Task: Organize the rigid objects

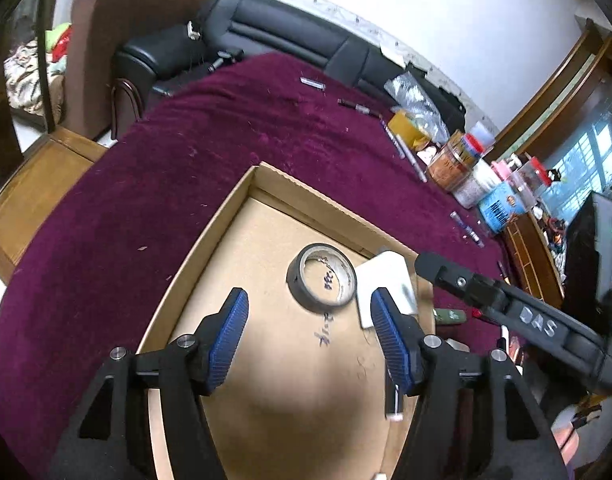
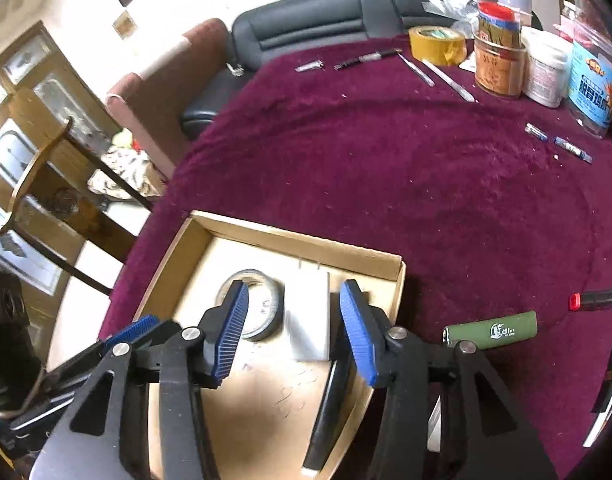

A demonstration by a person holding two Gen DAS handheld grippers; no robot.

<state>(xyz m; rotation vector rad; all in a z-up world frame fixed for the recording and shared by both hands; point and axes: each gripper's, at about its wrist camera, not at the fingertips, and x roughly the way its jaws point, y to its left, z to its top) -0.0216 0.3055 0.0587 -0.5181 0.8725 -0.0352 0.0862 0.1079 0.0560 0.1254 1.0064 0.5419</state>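
Both tongs hover over the cardboard tray point(image 2: 306, 250) on the maroon-covered counter point(image 2: 426, 184), spread wide and holding nothing: left tongs point(image 1: 310, 334), right tongs point(image 2: 293, 328).

Already in the tray: black tape roll point(image 1: 322, 278) lying flat near the far right corner, white flat block point(image 2: 310, 316) touching it on the right, and a dark slim bar point(image 2: 330, 408) leaning along the tray's right wall.

Still out on the counter: green lighter point(image 2: 492, 330) just right of the tray, a red-capped pen point(image 2: 598, 300) further right, small batteries point(image 2: 558, 142) far right, and pens and a metal clip point(image 2: 310, 66) near the far edge.

Judged state: partly done; the lighter looks like the nearest candidate.

Risks:
- The two tongs sit close together over the tray, so a reach by either could knock the other.
- The lighter is round and smooth and may roll or squirt out of a pinch on the plush cloth.
- The right tongs cross low over the tray wall and could catch it and shift the tray.
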